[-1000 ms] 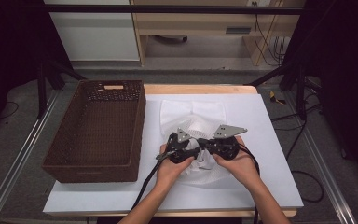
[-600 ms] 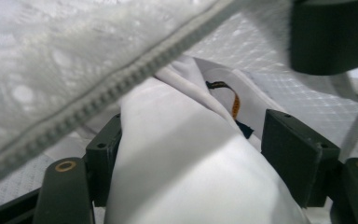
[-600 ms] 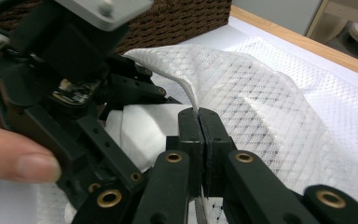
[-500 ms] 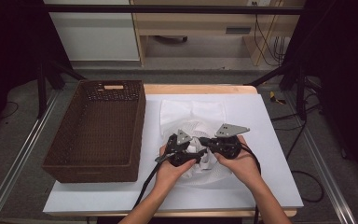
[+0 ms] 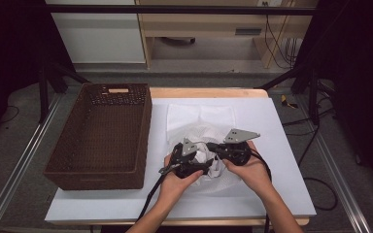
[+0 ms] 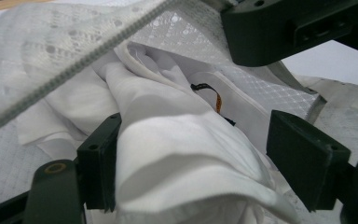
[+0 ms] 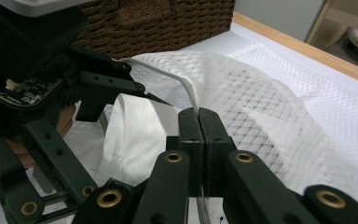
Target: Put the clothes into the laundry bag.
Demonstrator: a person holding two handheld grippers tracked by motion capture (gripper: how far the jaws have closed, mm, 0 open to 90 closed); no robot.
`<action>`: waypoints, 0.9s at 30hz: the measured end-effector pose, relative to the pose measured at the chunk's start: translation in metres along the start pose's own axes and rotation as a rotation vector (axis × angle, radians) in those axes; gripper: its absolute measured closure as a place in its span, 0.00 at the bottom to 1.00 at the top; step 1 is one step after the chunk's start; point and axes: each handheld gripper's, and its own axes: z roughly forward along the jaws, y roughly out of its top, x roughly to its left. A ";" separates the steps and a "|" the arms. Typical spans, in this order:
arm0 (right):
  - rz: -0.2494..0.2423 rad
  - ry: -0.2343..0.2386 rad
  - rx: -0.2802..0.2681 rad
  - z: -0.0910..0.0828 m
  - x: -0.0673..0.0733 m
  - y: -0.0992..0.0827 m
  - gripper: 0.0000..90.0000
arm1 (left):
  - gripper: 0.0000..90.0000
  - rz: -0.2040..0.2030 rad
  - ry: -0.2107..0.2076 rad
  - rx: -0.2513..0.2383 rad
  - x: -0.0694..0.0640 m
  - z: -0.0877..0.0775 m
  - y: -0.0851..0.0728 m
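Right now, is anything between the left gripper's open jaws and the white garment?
Nothing visible: the white garment already bulges between the left gripper jaws, which have just opened, inside the mesh laundry bag.

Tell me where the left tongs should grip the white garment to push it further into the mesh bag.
Probably the thick rolled fold of the white garment lying between the open left tongs, which have just been opening. Come straight in along the jaws' line: the fold bulges toward them, while the right tongs, shut on the mesh bag's zipper edge, hold the mouth up.
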 end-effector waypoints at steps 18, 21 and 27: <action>0.000 -0.010 -0.022 -0.005 -0.002 0.002 0.99 | 0.27 0.036 0.005 -0.031 -0.009 -0.028 -0.002; -0.001 -0.011 -0.023 -0.005 -0.002 0.002 0.99 | 0.27 0.039 -0.001 -0.038 -0.009 -0.034 -0.004; -0.002 -0.014 -0.024 -0.005 -0.001 0.002 0.99 | 0.29 0.058 -0.020 -0.035 -0.012 -0.046 -0.009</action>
